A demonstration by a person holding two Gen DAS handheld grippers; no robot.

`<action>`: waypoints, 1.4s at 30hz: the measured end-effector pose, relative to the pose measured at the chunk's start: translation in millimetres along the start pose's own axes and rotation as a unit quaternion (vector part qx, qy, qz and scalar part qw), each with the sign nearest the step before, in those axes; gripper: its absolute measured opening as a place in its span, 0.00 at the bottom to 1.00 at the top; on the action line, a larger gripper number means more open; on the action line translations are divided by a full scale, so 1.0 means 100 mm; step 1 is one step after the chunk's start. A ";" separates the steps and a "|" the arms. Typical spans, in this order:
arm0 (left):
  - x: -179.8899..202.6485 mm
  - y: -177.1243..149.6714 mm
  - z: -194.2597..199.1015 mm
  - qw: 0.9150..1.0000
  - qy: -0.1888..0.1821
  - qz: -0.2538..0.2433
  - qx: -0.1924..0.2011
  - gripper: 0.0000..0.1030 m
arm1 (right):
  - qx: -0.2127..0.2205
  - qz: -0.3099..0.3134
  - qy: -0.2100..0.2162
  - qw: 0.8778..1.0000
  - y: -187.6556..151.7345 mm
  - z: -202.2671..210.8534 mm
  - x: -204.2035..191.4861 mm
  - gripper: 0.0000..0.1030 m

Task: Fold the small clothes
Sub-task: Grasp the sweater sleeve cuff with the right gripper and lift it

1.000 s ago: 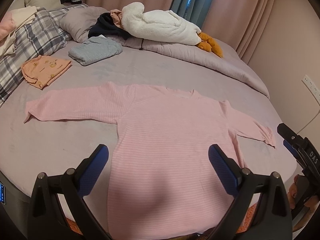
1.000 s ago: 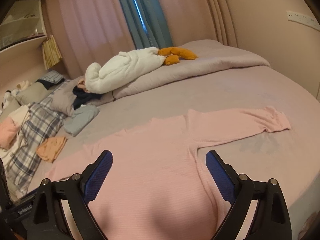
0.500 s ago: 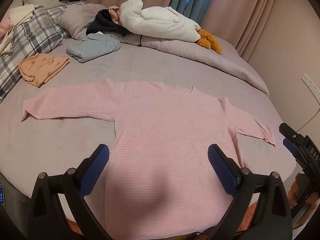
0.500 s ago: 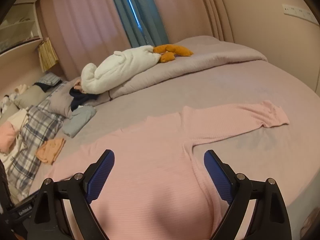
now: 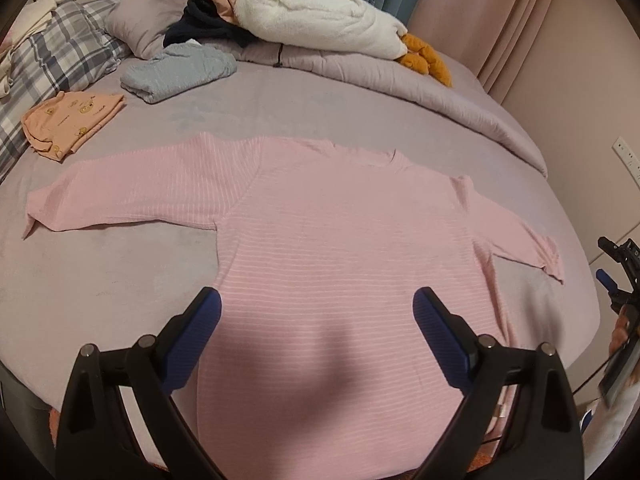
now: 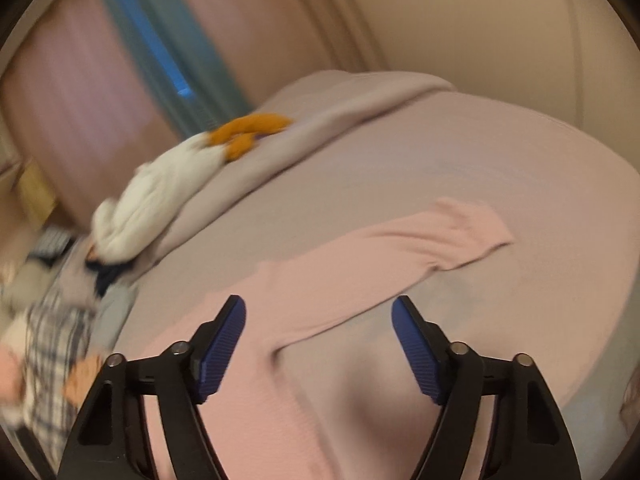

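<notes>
A pink striped top (image 5: 336, 240) lies flat and face up on the bed (image 5: 100, 280), its hem at the near edge and both sleeves spread out sideways — one reaching toward the left edge, the other toward the right edge, where its cuff stops just short of the drop. The left gripper (image 5: 316, 320) hangs over the lower body of the top with its blue pads wide apart and nothing between them; its shadow falls on the cloth near the hem. The right gripper (image 6: 318, 334) hovers above the spot where the right sleeve (image 6: 420, 244) meets the body, and its jaws have just been closing, though they stand apart with no cloth pinched — the view from it is smeared by motion. Toward the far left corner of the bed sit a folded grey-blue garment (image 5: 180, 70) and, nearer the left edge, a folded peach garment with small printed figures (image 5: 72, 118). A plaid blanket (image 5: 60, 56) bunches along that left side. Along the far edge a rolled lilac duvet (image 5: 400, 80) carries a white fleece bundle (image 5: 320, 20) with an orange plush piece (image 5: 426, 60) touching its end. Pink curtains (image 5: 500, 12) hang behind.
</notes>
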State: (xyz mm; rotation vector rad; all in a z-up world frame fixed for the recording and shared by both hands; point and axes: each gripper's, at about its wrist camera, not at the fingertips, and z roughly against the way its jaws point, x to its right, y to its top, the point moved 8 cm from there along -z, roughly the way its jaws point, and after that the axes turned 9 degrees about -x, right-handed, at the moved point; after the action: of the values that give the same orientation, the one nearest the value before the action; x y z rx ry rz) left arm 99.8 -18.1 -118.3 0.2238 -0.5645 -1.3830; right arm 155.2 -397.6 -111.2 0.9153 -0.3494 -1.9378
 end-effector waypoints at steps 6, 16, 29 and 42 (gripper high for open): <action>-0.05 0.01 -0.27 0.999 -0.008 0.011 -0.030 0.88 | -0.004 -0.105 -0.052 0.993 0.26 -0.30 0.87 0.63; -0.07 0.02 -0.41 0.999 -0.011 0.027 -0.042 0.86 | -0.049 -0.242 -0.053 0.968 0.23 -1.04 1.69 0.57; -0.31 0.20 -0.26 0.998 -0.018 0.063 -0.011 0.79 | 0.006 -0.209 -0.053 0.976 0.63 -1.02 1.63 0.06; -0.58 0.30 0.05 0.995 -0.023 0.096 0.026 0.79 | 0.076 0.059 0.018 0.995 1.10 -0.38 -0.62 0.06</action>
State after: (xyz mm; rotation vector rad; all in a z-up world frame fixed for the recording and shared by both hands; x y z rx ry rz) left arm 118.2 44.1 -113.9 0.1756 -0.6430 -1.1912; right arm 270.2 -398.6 -46.1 1.0049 -0.5245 -1.8035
